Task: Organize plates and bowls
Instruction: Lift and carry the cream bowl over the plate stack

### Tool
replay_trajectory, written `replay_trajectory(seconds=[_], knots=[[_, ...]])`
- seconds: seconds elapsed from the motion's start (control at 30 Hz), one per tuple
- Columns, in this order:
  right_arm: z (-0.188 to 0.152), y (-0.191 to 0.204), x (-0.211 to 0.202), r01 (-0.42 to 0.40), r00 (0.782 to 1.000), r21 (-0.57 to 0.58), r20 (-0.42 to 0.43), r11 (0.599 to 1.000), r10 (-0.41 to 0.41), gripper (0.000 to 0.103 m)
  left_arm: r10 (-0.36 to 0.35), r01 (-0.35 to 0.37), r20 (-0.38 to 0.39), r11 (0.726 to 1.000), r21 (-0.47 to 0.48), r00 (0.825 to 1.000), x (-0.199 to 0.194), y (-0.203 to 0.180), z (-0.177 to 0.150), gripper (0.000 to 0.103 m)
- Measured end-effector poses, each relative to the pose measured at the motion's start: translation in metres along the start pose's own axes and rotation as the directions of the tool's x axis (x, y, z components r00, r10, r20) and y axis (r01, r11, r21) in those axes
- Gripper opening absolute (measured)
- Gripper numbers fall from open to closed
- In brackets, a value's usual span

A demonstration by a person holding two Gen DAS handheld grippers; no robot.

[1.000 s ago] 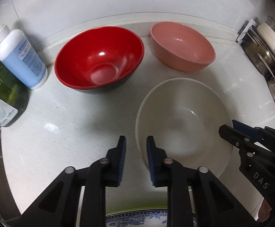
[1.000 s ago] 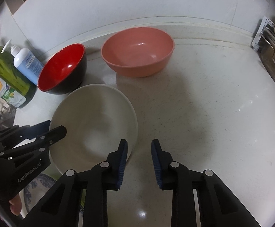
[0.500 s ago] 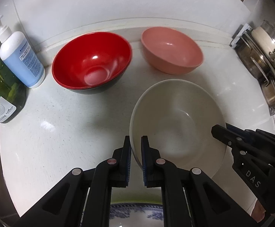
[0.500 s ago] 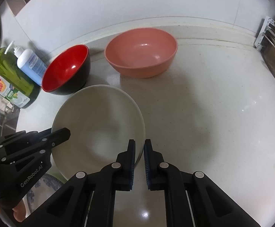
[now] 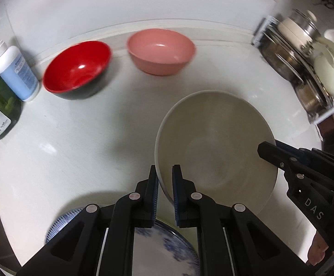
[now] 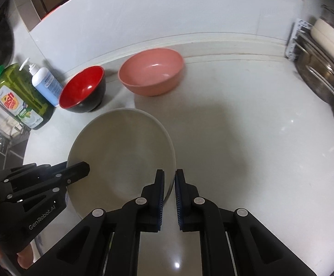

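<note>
Left hand-held gripper (image 5: 165,185): clamped on white bowl (image 5: 215,147) rim
Right hand-held gripper (image 6: 169,189): pinching opposite rim
Desk (image 6: 247,138): red bowl (image 6: 83,89), pink bowl (image 6: 150,71) — near the wall

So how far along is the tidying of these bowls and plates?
Early on. Nothing looks stacked: the glossy red bowl and the matte pink bowl sit apart by the wall. In hand: left gripper and right gripper each pinch the rim of the large cream bowl. Left: those bowls, and the blue-patterned plate below.
</note>
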State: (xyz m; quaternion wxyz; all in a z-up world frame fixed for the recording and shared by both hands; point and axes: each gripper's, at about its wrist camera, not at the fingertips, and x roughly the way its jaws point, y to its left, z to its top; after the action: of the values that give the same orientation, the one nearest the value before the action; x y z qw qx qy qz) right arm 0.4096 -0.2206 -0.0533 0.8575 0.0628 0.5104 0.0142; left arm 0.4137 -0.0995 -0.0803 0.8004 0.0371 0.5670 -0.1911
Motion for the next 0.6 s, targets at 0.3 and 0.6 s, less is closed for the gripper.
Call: replay_trajectory(seconds=[0.3,0.6], knots=[[-0.032,-0.032,-0.027,0.039,0.999,0.033,0.013,0.999,-0.04,0.011,-0.033,0.034,-0.021,0.999,0.04,0.999,0.0,-0.047,-0.021,0.014],[-0.057,-0.064,-0.029,0.053,0.998,0.07,-0.029,0.996,-0.051,0.011,-0.039,0.042,-0.054,0.998,0.053,0.998,0.012,-0.075,-0.035,0.014]])
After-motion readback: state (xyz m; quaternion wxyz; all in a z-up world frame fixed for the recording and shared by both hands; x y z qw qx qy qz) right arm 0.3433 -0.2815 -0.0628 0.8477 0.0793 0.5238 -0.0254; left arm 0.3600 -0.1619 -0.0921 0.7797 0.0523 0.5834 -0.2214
